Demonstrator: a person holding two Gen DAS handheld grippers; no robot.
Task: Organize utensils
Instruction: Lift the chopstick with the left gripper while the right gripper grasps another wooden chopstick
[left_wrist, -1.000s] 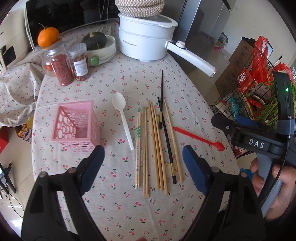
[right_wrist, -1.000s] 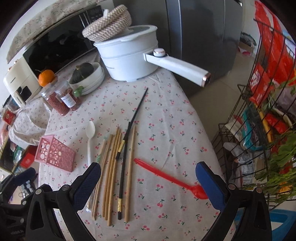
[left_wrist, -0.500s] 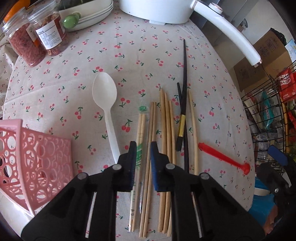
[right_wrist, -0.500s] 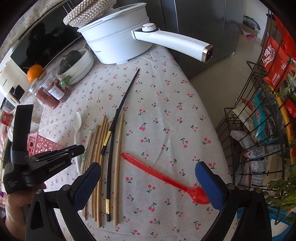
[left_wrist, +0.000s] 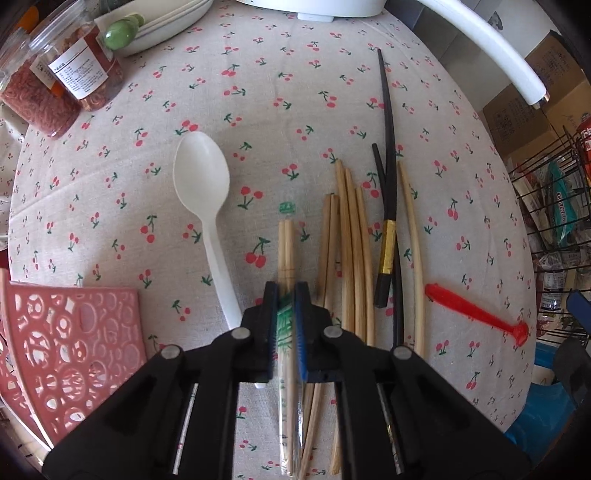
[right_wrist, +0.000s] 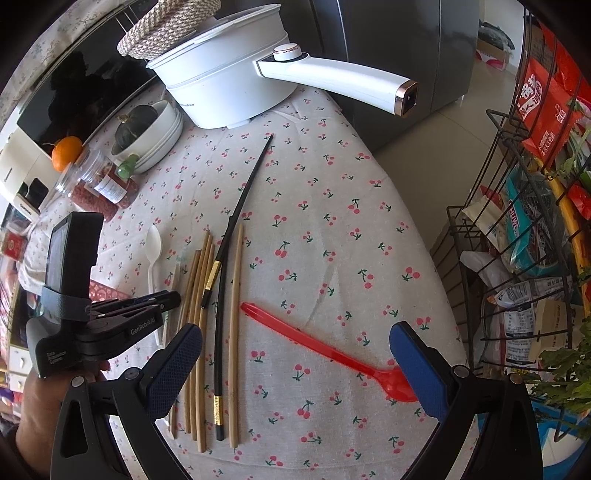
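Jaws of left gripper (left_wrist: 286, 325) just closed onto wrapped chopsticks (left_wrist: 286, 258).

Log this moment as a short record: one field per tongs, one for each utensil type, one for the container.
left tongs: shut on wrapped chopsticks
right tongs: open, hanging above the red spoon, nothing held
white spoon: lying flat, left of the chopsticks
loose wooden chopsticks: lying in a row on the tablecloth
black chopsticks: crossing each other
pink basket: at the left edge; contents cannot be seen
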